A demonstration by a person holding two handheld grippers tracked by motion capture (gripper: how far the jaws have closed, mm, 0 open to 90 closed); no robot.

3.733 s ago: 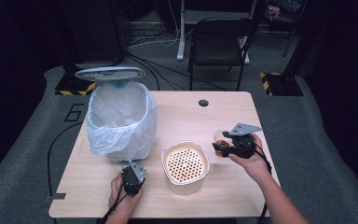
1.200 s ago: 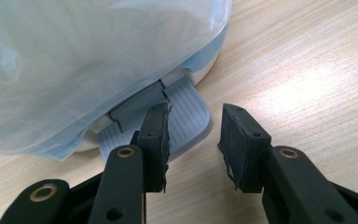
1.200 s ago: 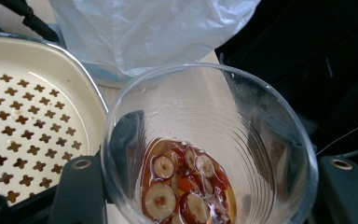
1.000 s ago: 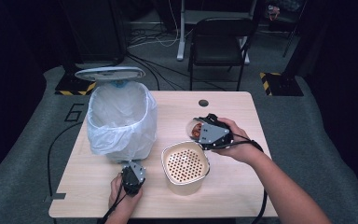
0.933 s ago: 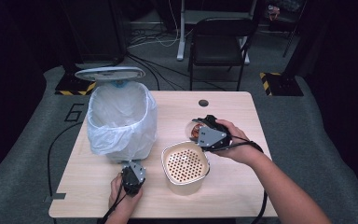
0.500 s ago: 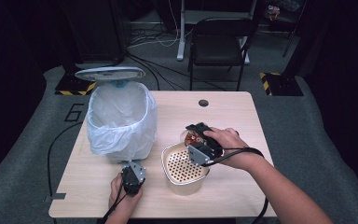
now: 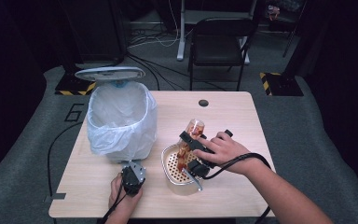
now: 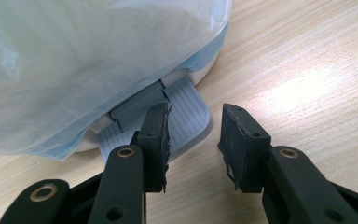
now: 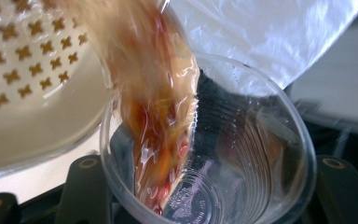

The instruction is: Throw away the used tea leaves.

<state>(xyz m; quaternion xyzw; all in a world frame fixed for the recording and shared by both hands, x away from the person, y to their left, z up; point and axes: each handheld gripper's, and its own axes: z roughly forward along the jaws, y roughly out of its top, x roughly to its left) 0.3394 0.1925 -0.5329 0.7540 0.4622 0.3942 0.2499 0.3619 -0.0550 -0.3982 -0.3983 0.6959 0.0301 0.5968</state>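
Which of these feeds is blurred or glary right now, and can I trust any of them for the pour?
Right gripper view: the reddish stuff sliding out of the clear cup is motion-smeared, and the strainer is soft. Left gripper view: sharp on the tongs, with a bright glare patch on the table. High view: evenly lit tabletop, dark surroundings; it shows the cup tipped over the strainer best.

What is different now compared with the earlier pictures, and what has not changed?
The right hand-held gripper, shut on the clear plastic cup, moved from the table's right side to above the strainer bowl and tipped it; reddish-brown contents now slide out. Its jaws have just been closing on the cup. The left hand-held gripper stayed by the bin's pedal; the lined bin and the strainer kept their places.
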